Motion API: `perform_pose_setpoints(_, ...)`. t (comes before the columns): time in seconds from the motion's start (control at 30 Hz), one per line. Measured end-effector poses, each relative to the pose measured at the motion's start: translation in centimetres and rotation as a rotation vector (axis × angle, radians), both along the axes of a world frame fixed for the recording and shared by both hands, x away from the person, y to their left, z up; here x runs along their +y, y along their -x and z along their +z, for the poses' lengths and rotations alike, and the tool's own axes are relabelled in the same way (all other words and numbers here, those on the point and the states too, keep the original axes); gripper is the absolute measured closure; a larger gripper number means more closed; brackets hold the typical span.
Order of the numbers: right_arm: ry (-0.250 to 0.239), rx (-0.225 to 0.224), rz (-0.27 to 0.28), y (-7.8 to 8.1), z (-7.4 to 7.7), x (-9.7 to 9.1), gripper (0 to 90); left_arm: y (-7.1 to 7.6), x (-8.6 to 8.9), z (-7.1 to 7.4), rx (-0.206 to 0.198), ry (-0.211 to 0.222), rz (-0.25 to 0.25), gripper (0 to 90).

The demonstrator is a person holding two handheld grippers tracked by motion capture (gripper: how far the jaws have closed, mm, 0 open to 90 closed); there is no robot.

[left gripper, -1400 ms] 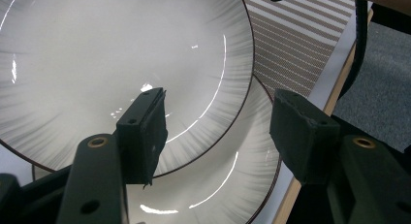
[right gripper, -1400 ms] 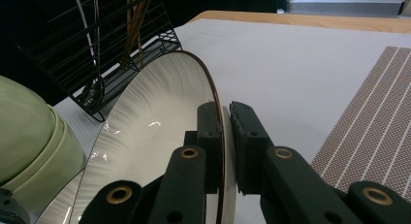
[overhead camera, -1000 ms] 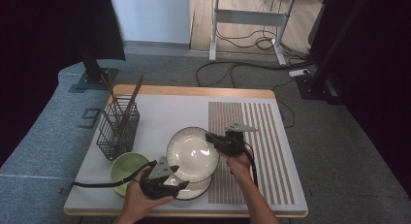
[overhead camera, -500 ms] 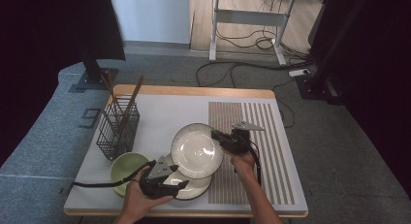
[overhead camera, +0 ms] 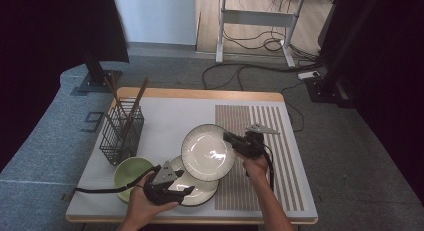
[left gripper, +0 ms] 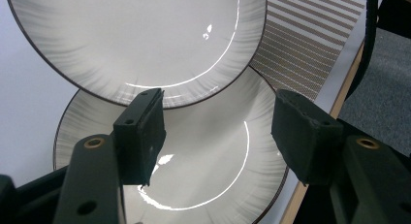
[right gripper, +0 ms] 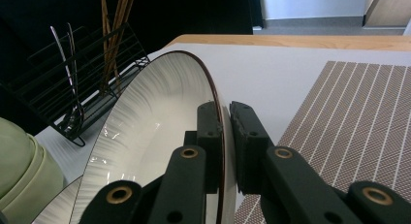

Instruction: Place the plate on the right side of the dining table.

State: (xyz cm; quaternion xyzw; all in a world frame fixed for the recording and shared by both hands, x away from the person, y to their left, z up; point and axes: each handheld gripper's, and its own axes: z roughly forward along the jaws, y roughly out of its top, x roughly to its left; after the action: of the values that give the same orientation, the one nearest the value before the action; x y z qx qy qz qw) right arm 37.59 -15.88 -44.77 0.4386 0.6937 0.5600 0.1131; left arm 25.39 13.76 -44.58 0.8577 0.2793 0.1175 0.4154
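A white plate with a dark rim (overhead camera: 207,152) hangs tilted above the table, and my right gripper (overhead camera: 228,138) is shut on its right rim. The right gripper view has the two jaws (right gripper: 224,124) pinching that rim, with the plate's face (right gripper: 155,132) to their left. A second, matching plate (overhead camera: 196,190) lies flat on the white mat, partly under the lifted one. My left gripper (overhead camera: 186,187) hovers over this lower plate (left gripper: 208,161), open, its pads (left gripper: 143,132) clear of the lifted plate (left gripper: 145,40).
A green bowl (overhead camera: 131,172) stands left of the plates. A black wire basket (overhead camera: 121,131) with chopsticks stands behind it. A brown striped mat (overhead camera: 260,156) covers the right half of the wooden table (overhead camera: 200,94), whose front edge is near the hands.
The plate held by my right gripper has drifted slightly to the right and away from the lower plate. The left gripper has kept still.
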Motion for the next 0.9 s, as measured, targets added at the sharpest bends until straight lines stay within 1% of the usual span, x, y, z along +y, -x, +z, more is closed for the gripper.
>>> perform_pose_setpoints(0.37, -0.006, -0.002, -0.013, -0.1, 0.1, -0.7, 83.7, -0.1, 0.0, -0.1, 0.001, -0.005, -0.001, 36.6)
perform_pose_setpoints(0.73, -0.024, 0.003, -0.049, -0.2, 0.1, -2.0, 83.6, 0.0, 0.0, 0.0, -0.003, -0.007, 0.000, 36.7)
perform_pose_setpoints(0.9, -0.016, 0.004, -0.058, -0.3, 0.0, -2.3, 83.5, 0.0, 0.0, 0.0, -0.013, 0.000, 0.005, 37.0)
